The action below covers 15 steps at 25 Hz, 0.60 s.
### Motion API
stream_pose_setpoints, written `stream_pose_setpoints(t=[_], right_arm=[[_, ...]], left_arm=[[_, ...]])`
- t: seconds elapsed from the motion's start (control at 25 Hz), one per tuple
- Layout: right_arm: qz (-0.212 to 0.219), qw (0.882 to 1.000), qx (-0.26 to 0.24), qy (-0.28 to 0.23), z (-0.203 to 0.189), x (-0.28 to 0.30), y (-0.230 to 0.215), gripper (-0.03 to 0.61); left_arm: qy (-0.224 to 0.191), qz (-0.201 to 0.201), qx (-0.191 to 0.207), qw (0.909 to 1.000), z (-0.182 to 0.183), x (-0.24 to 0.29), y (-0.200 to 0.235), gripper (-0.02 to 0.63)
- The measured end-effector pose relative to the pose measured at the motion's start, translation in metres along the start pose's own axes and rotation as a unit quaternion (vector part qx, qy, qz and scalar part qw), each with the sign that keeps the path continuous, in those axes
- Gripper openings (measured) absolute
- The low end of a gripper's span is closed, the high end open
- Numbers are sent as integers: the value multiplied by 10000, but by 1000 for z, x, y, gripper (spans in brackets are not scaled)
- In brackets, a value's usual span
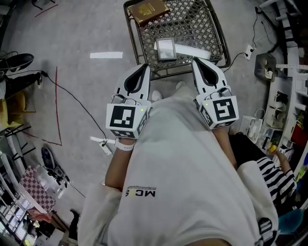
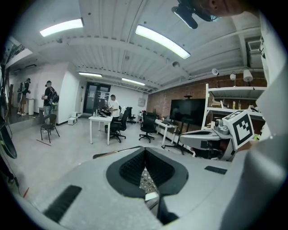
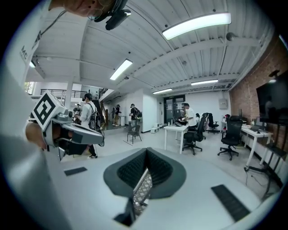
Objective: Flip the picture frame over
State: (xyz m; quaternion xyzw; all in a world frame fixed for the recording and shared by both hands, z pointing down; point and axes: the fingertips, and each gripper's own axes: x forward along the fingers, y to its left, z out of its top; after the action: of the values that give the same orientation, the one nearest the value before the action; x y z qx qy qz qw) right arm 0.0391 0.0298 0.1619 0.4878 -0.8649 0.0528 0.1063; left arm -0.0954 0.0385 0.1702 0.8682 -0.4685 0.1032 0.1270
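A small silver-edged picture frame (image 1: pixel 166 48) lies flat in a wire mesh basket (image 1: pixel 133 33) on the floor ahead of me. Both grippers are held up near the person's chest, above the basket's near rim and touching nothing. The left gripper (image 1: pixel 144 66) is shut and empty, and so is the right gripper (image 1: pixel 196 61). In the left gripper view the jaws of the left gripper (image 2: pixel 145 151) meet at the tip, with mesh showing through the gap below. The right gripper view shows the right gripper (image 3: pixel 146 152) shut the same way.
The basket also holds a brown book (image 1: pixel 148 11) and a long white piece (image 1: pixel 193 51). A black cable (image 1: pixel 72 98) and red tape lines cross the floor at left. Shelving (image 1: pixel 288 96) stands at right. A person in a striped top (image 1: pixel 274 178) sits at lower right.
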Motion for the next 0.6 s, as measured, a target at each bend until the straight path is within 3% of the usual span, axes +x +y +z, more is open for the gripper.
stream_pose_setpoints(t=[0.6], right_arm=[[-34, 10000, 36, 10, -7, -12, 6, 15]], left_arm=[[-7, -32, 143, 9999, -3, -9, -12, 25]])
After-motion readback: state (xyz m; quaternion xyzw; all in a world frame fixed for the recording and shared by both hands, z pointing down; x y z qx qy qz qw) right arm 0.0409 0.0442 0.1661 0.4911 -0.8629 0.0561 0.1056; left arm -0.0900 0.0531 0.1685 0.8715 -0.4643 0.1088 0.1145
